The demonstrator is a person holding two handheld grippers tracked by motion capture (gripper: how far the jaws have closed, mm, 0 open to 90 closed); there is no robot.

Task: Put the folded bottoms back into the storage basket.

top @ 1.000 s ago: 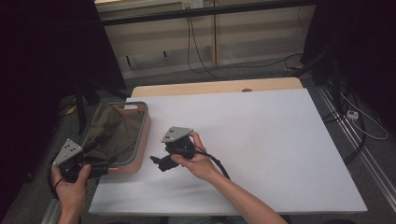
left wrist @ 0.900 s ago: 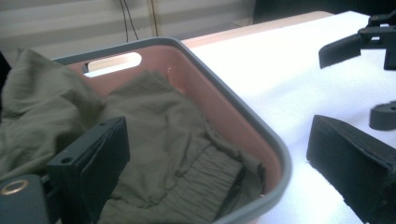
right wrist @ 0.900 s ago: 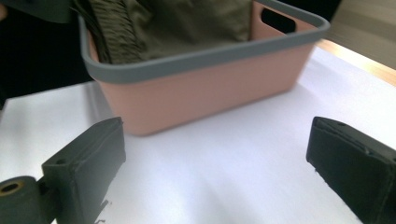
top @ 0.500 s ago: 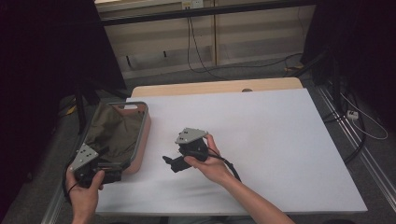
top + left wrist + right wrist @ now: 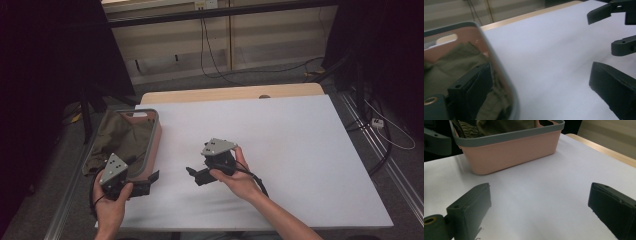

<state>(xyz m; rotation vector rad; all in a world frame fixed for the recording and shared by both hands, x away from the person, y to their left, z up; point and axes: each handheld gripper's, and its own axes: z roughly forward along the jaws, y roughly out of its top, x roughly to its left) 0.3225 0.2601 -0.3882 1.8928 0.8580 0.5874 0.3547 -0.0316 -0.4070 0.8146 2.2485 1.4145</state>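
A pink basket [image 5: 154, 142] with a grey rim sits at the table's left edge, and an olive cloth [image 5: 120, 140] lies inside it. My left gripper [image 5: 152, 181] is at the basket's near right corner, open. In the left gripper view [image 5: 541, 70] the basket's rim [image 5: 499, 62] runs between the jaws, one jaw over the cloth [image 5: 454, 67] and the other over the white table. My right gripper [image 5: 192, 175] is held low over the table to the basket's right, pointing left and open. In the right gripper view [image 5: 541, 188] nothing lies between the jaws, and the basket [image 5: 511, 150] stands ahead of them.
The white table [image 5: 300, 150] stretches wide to the right, with a wooden strip [image 5: 225, 94] along its far edge. Cables trail on the floor beyond. The open right gripper [image 5: 614, 27] shows at the upper right of the left gripper view.
Both hands have shifted to the right. The left gripper has come from beside the table's left edge up to the basket's near corner.
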